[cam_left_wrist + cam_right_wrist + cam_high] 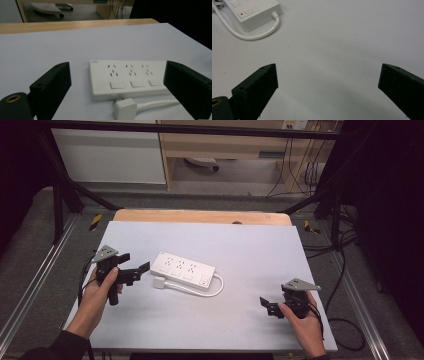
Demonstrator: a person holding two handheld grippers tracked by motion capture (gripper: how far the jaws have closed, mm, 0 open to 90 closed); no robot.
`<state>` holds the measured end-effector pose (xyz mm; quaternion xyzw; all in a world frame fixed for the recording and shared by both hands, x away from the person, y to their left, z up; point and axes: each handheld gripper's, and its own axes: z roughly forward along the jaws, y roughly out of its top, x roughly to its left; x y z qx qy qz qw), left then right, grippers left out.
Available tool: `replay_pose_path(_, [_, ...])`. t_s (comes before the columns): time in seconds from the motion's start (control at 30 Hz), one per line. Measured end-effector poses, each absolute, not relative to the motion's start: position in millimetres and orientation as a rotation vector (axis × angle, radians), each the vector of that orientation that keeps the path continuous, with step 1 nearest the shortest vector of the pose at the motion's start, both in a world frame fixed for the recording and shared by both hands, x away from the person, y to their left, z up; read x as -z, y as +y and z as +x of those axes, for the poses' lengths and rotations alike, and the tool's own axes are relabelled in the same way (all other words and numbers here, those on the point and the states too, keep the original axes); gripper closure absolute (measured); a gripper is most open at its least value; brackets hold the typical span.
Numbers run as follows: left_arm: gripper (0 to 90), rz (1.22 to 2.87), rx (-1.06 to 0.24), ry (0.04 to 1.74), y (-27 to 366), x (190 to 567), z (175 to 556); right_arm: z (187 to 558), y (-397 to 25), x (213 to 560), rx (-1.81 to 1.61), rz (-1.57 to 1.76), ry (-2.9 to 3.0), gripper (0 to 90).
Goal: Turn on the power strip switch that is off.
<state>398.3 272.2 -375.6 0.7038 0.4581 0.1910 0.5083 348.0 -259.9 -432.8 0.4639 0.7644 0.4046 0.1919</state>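
Observation:
A white three-socket power strip (182, 269) lies flat on the white tabletop (250, 245), left of centre. Its white cable (212, 290) loops from the right end back to a white plug (159, 283) lying loose in front of the strip. My left gripper (136, 262), held in a hand, sits just left of the strip, open and empty. In the left gripper view the strip (127, 77) and the plug (125, 108) lie between and beyond my wide-apart jaws. My right gripper (267, 306) hovers open and empty at the front right, with the strip's switch end (253, 12) far off.
A wooden edge (200, 216) borders the far side of the white board. Black frame poles (60, 195) stand at both back corners. Cables (345, 270) trail over the grey floor at the right. Bare tabletop spreads between the strip and my right gripper.

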Motion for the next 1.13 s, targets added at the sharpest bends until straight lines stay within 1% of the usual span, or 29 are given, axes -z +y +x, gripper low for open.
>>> replay_pose_path(0.6, [7.5,1.716,-0.454,1.080,294.0,379.8,363.0,347.5,-260.3,432.5,-1.139,1.307,2.145,3.1])
replay_pose_path(0.97, [8.5,1.769,-0.424,1.090,296.1,417.8,332.0,349.9,-260.2,435.6,-1.115,1.338,2.126,3.1])
replay_pose_path(1.13, [8.5,1.795,-0.392,1.097,290.0,433.7,319.2,363.4,-260.1,446.2,-1.012,1.406,2.093,3.4])
